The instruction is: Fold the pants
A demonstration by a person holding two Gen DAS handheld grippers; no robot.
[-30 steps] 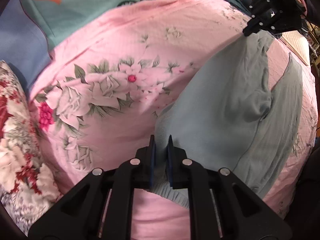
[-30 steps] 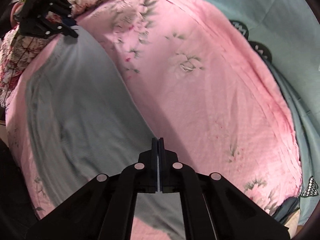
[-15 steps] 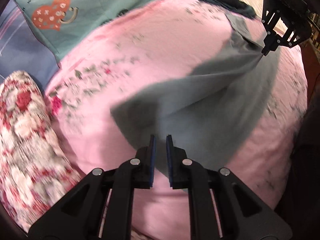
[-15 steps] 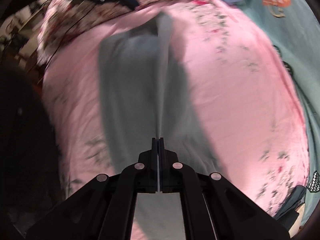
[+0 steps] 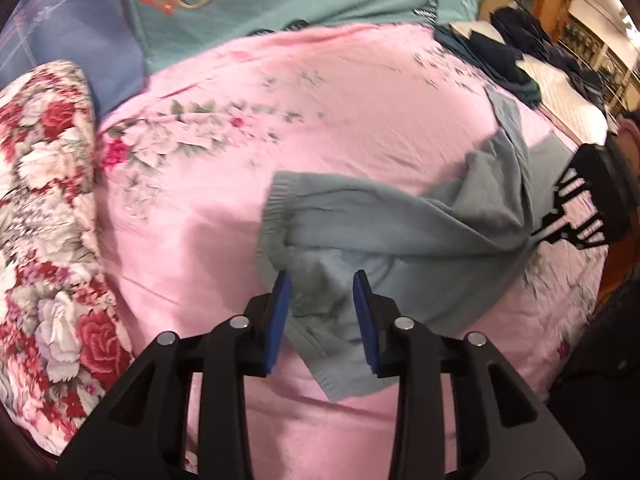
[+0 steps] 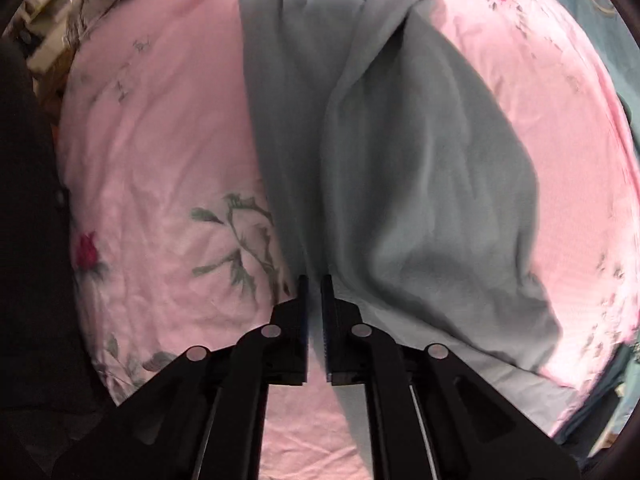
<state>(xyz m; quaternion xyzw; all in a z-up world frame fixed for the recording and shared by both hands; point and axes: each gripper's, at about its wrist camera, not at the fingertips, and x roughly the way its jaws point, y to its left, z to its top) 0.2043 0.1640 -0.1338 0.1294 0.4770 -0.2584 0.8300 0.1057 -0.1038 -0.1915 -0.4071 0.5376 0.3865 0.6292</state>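
The pants (image 5: 400, 236) lie on the bed (image 5: 340, 100), on its pink flowered cover, doubled over lengthwise as far as I can judge, one leg laid on the other, though the top layer is rumpled and bunched rather than flat. The waistband end sits toward the middle of the bed and the cloth runs off to the far side, where the other tool is. The left tongs (image 5: 322, 312) are opening right now, their blue pads standing apart with the near edge of the pants lying slack between them, no pinch on the fabric that I can see. The right tongs (image 6: 315, 300) are only just beginning to part; a narrow gap shows and grey cloth runs up into it, but I cannot tell for sure whether the pads bear on it at this instant. So the first fold looks made and both ends are being let go. What is left, to my eye, is to smooth out the wrinkles along the top leg and then bring one end over the other, once or twice, into a compact bundle. A flowered pillow (image 5: 44, 200) lies at the side, clear of the work.
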